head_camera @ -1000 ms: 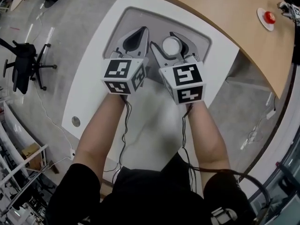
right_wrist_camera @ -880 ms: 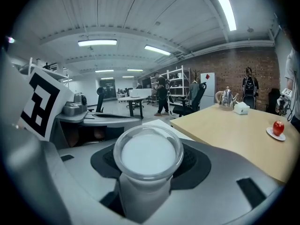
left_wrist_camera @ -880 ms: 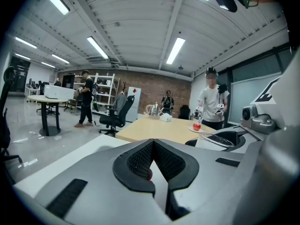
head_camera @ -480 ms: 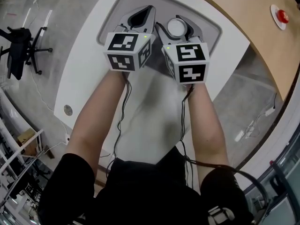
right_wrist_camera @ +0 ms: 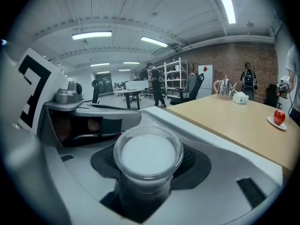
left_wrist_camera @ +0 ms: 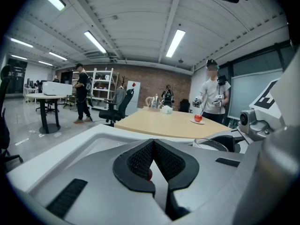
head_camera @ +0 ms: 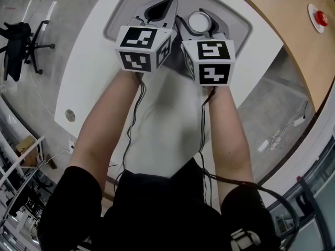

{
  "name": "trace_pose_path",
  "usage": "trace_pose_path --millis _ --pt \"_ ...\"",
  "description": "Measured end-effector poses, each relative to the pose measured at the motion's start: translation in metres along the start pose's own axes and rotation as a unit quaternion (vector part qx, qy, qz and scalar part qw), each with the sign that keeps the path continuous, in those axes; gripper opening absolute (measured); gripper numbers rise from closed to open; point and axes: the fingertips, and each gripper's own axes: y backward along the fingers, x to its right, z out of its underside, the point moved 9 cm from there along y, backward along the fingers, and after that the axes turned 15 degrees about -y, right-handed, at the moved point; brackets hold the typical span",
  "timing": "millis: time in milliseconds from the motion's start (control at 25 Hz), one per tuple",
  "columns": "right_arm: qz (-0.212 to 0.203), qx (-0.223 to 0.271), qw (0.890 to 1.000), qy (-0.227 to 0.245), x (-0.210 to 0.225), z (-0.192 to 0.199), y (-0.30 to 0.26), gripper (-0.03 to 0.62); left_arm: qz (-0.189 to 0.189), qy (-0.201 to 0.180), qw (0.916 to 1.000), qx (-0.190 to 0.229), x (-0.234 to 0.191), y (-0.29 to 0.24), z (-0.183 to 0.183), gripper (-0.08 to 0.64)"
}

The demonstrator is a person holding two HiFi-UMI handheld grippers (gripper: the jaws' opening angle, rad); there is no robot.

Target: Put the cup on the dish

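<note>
A white tabletop (head_camera: 94,72) lies under both grippers, with a curved wooden tabletop (head_camera: 277,14) beyond it. The left gripper (left_wrist_camera: 152,143) has its jaws pressed together on nothing. The right gripper (head_camera: 199,22) has its jaws pinching a clear cup (right_wrist_camera: 147,156). The dish (right_wrist_camera: 278,122) sits well apart on the wood, carrying what looks like a red apple.

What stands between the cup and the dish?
Nothing visible along the way. The right claw holds the cup, and the table is bare up to the dish, but a red fruit sits on it.
</note>
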Motion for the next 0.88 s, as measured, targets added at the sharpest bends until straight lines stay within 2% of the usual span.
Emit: trace_pose_path --millis 160,360,480,680,880 --pt "0.001 0.000 1.000 0.001 0.000 0.001 0.001 0.247 -0.001 0.002 1.0000 0.001 0.001 0.000 -0.002 0.006" --pt "-0.025 0.009 1.000 -0.004 -0.002 0.000 0.004 0.249 -0.002 0.003 1.0000 0.003 0.004 0.005 -0.009 0.006" --pt "-0.023 0.018 1.000 0.006 -0.005 -0.006 0.009 0.249 -0.004 -0.001 1.0000 0.005 0.005 0.010 -0.015 0.006" --pt "-0.017 0.043 0.999 0.017 -0.009 -0.027 0.025 0.249 -0.012 -0.008 0.9998 0.012 0.001 0.026 -0.032 0.006" --pt "-0.013 0.078 0.996 0.029 -0.024 -0.063 0.056 0.249 -0.018 -0.025 0.9989 0.035 0.000 0.051 -0.071 0.006"
